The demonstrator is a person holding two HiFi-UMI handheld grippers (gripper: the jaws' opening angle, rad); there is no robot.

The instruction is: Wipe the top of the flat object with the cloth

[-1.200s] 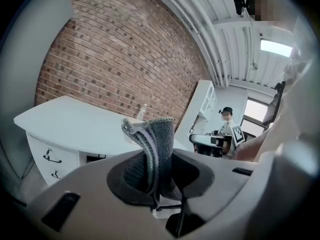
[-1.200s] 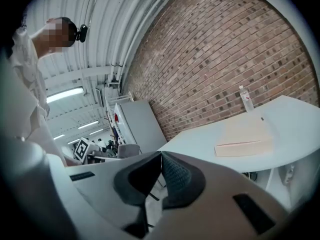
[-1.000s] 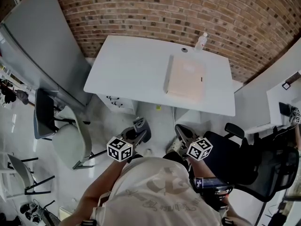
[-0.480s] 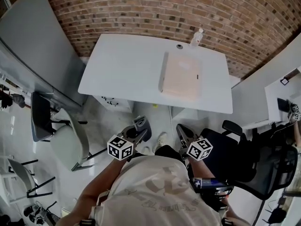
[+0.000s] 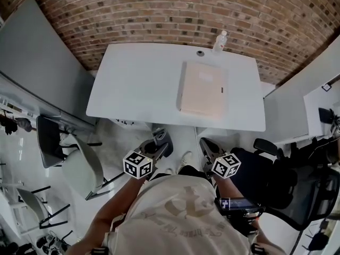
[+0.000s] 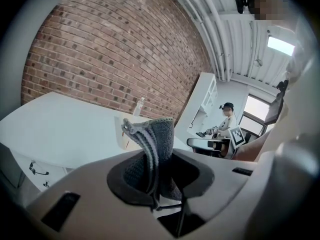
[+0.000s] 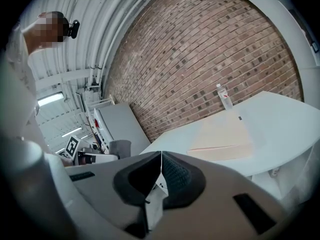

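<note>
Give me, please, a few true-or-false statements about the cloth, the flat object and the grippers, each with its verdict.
1. The left gripper is shut on a grey cloth. True.
2. The flat object lies on the floor. False: it lies on the white table.
3. A bottle stands at the table's far edge, by the brick wall. True.
4. The cloth rests on the flat object. False: it is in the left gripper, short of the table.
5. The right gripper has its jaws wide apart. False: they are together.
</note>
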